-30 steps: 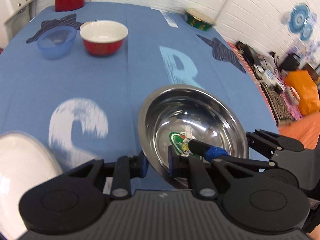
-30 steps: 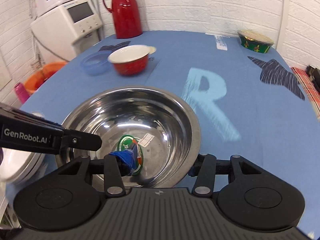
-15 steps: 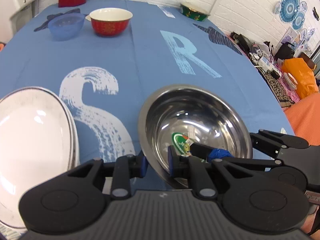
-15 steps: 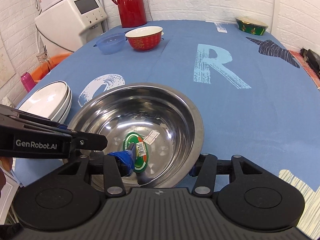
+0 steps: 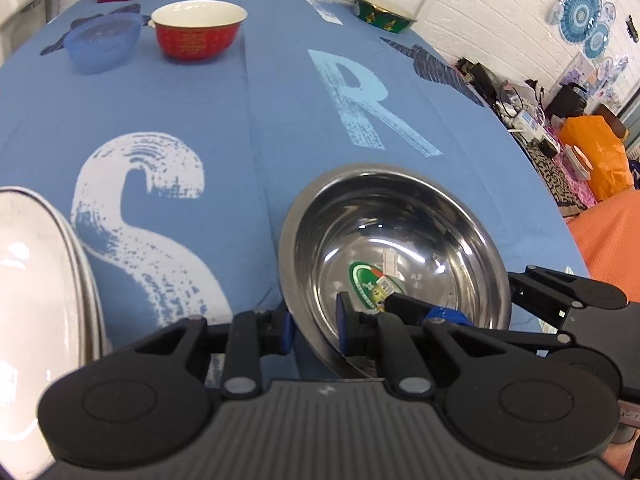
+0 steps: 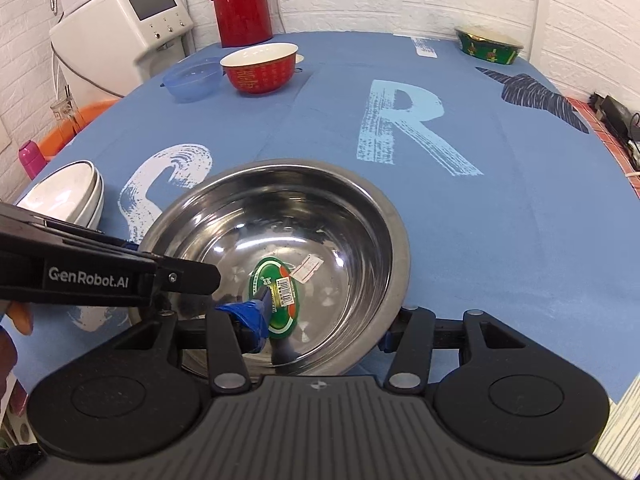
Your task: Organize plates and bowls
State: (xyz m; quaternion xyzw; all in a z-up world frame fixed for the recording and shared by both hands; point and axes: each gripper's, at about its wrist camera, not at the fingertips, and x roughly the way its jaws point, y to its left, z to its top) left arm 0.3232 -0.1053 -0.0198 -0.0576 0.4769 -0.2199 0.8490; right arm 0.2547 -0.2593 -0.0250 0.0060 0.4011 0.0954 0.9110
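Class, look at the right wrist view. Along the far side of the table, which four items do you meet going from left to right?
Blue bowl → red bowl → white label → green bowl.

My two claws sit at the near rim of the metal bowl [image 6: 280,256], with stacked plates [image 6: 70,192] to its left. Far back left on the table [image 6: 500,220], two bowls [image 6: 259,66] stand side by side.
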